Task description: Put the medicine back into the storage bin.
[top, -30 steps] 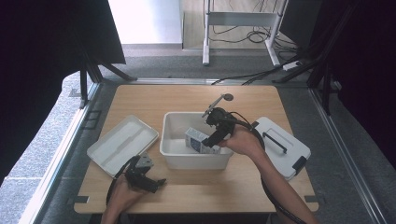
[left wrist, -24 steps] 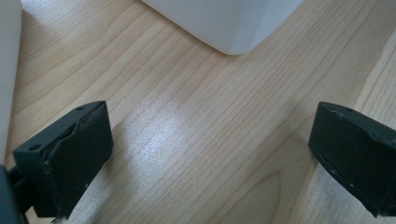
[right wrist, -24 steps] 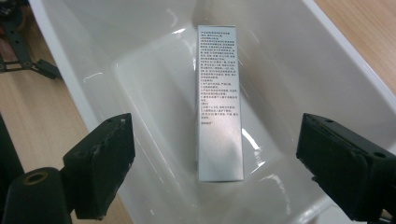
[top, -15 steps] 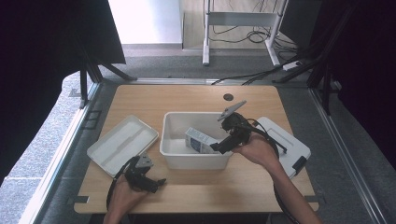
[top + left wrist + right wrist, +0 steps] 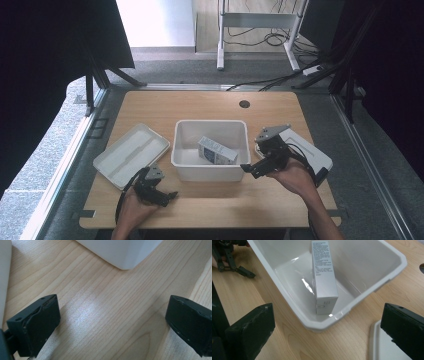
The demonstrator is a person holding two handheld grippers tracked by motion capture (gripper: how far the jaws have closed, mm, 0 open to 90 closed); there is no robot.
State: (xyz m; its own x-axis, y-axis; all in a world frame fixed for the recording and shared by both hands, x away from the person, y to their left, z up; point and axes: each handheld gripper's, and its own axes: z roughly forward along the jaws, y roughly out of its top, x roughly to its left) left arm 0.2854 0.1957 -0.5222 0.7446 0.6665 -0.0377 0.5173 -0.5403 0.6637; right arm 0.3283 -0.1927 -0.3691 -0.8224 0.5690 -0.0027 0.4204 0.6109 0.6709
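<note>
One tub [image 5: 210,150], one box [image 5: 217,150], two lids [image 5: 131,154]

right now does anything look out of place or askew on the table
Only the box stands out a little: it lies alone in the white bin, skewed to the bin's walls. A lid lies flat to the bin's left, a second one to its right. Nothing spilled or visibly damaged.

We record a wooden tabletop [image 5: 165,107] with a round dark cable hole [image 5: 244,104] near its far edge. At its centre we note a white rectangular bin [image 5: 185,160], and in it a silver-grey printed carton [image 5: 216,150] lying tilted against the floor of the bin. To the bin's left we list a flat white lid [image 5: 131,154]; to its right, a white case [image 5: 312,152]. Beyond the tabletop we log grey floor, a white frame [image 5: 257,20] and trailing black cables [image 5: 270,81].
</note>
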